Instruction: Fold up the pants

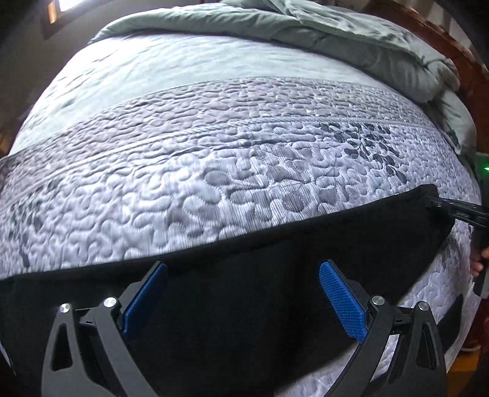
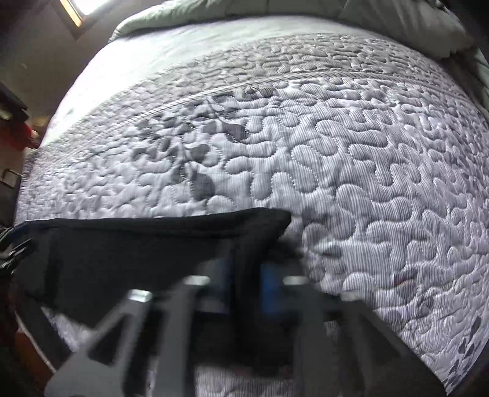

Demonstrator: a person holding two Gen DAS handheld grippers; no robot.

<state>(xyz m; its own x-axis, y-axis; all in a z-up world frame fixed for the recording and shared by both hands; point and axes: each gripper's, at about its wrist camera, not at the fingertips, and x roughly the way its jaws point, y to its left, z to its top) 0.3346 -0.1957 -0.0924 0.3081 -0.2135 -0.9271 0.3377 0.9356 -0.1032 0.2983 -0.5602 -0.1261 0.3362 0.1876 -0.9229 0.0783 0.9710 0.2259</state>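
Observation:
The black pants (image 1: 275, 238) lie stretched across the near part of the quilted bed. In the left wrist view my left gripper (image 1: 243, 274) is open, its blue pads (image 1: 339, 302) spread wide above the black cloth, holding nothing. At the far right of that view my right gripper (image 1: 458, 210) pinches the corner of the pants. In the right wrist view, blurred by motion, my right gripper (image 2: 246, 284) is shut on the end of the pants (image 2: 137, 244), with black cloth running between the blue pads (image 2: 270, 287).
The bed has a grey-white quilted cover (image 1: 214, 171) with dark leaf prints. A crumpled grey-green duvet (image 1: 336, 39) lies at the far side by the wooden headboard (image 1: 443, 45). A window (image 2: 76, 9) is at the upper left.

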